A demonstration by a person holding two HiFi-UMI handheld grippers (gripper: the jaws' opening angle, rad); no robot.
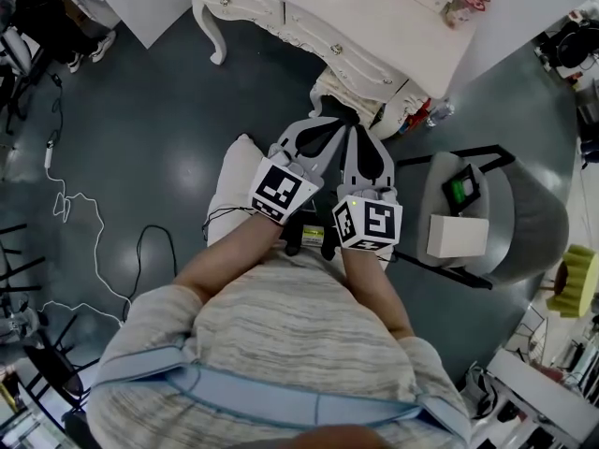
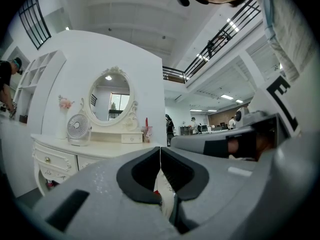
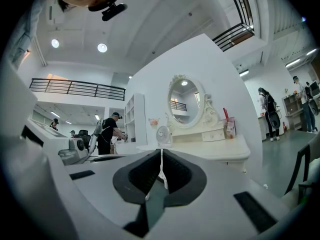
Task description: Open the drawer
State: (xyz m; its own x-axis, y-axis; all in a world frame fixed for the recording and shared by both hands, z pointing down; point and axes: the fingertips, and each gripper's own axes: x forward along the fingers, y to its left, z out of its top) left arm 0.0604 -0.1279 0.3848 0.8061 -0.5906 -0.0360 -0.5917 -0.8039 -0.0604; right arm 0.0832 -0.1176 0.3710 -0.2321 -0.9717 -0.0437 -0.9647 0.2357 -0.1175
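Note:
A white carved dressing table [image 1: 374, 17] stands at the top of the head view, its drawer fronts [image 1: 334, 51] carrying small round knobs. My left gripper [image 1: 321, 125] and right gripper [image 1: 355, 131] are held side by side, pointing level at the table's front and short of it. Both are shut with nothing between the jaws. The left gripper view has shut jaw tips [image 2: 160, 153] and the drawers [image 2: 52, 162] low at the left. From the right gripper view, shut tips [image 3: 161, 156] sit below the tabletop [image 3: 210, 147] and oval mirror [image 3: 185, 102].
A grey chair [image 1: 529, 218] with a white box [image 1: 458, 235] on it stands to my right. A white cushioned stool [image 1: 232, 187] is at my left and a cable [image 1: 86, 215] lies on the dark floor. A drink cup [image 1: 460, 4] and a small fan [image 3: 162, 134] stand on the table.

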